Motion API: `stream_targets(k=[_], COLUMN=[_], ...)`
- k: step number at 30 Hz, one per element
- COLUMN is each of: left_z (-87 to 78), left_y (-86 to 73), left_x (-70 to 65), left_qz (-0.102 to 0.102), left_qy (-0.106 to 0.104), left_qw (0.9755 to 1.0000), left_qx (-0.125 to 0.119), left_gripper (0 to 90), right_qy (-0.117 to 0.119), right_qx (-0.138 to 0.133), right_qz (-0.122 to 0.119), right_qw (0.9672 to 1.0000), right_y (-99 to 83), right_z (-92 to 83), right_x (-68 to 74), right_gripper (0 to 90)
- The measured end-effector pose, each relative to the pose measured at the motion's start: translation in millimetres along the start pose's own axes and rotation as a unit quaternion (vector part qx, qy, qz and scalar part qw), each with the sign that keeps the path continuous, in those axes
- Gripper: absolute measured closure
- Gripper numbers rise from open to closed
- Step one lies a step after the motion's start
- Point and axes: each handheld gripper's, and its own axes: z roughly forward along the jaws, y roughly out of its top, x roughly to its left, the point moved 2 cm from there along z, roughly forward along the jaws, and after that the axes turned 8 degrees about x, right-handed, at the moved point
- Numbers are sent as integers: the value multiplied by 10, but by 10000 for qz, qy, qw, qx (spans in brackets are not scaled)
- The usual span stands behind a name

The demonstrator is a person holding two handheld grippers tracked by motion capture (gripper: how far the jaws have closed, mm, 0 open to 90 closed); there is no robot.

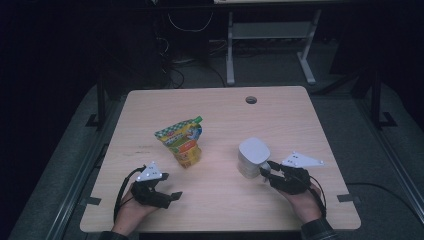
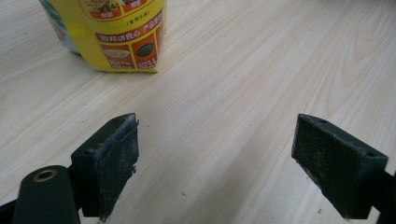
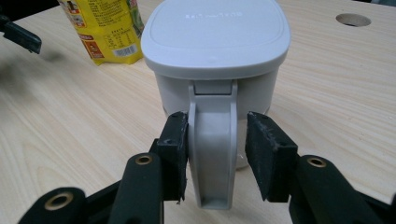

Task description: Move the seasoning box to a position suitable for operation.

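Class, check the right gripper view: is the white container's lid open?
No. The lid sits flat and shut on the white container, whose handle stands between the jaws.

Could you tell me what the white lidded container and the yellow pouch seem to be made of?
The white lidded container looks like matte moulded plastic: smooth, uniform, with a moulded handle. The yellow pouch seems glossy printed plastic film, creased and crimped on top.

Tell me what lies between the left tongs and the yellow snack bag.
Nothing but bare wood: in the left gripper view, only table separates the open left tongs from the snack bag.
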Motion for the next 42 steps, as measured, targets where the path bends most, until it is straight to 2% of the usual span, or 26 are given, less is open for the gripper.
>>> stream_targets(k=[2,6,14,18,22,29,33,37,38,39,40,41,42], left_z=[4,1,2,-4,-6,0,7,3,3,1,1,3,5], left_y=[2,-2,0,2,2,2,-2,-2,-2,0,1,6,10], left_x=[-6,3,0,-1,-2,-13,-17,-20,-20,-20,-23,-27,-27], left_qz=[-26,8,-5,-2,-20,-16,-9,14,14,40,34,32,42], left_qy=[-9,-9,-21,-26,-24,-37,-63,-77,-77,-79,-91,-100,-101], left_qw=[10000,10000,10000,10000,10000,10000,10000,9999,9999,9999,9999,9999,9999], left_qx=[-27,13,-6,-10,-28,-53,-69,-74,-74,-75,-87,-98,-97], left_gripper=[147,149,150,150,151,151,151,151,151,151,151,151,151], right_qy=[6,11,66,179,369,698,909,1148,1148,1286,1286,1409,1456], right_qx=[9,2,-47,-55,-75,-174,-173,-169,-169,-170,-170,-157,-142], right_qz=[5,-76,-177,-301,-491,-893,-1000,-1187,-1187,-1307,-1307,-1406,-1434], right_qw=[10000,10000,9998,9994,9981,9934,9907,9861,9861,9829,9829,9799,9788], right_y=[6,28,17,11,11,14,1,-1,-1,-8,-8,-17,-22], right_z=[6,28,22,13,4,3,9,28,28,33,33,34,34], right_x=[2,25,-10,-12,53,168,212,278,278,316,316,345,354], right_gripper=[594,667,682,685,684,684,684,684,684,684,684,684,684])
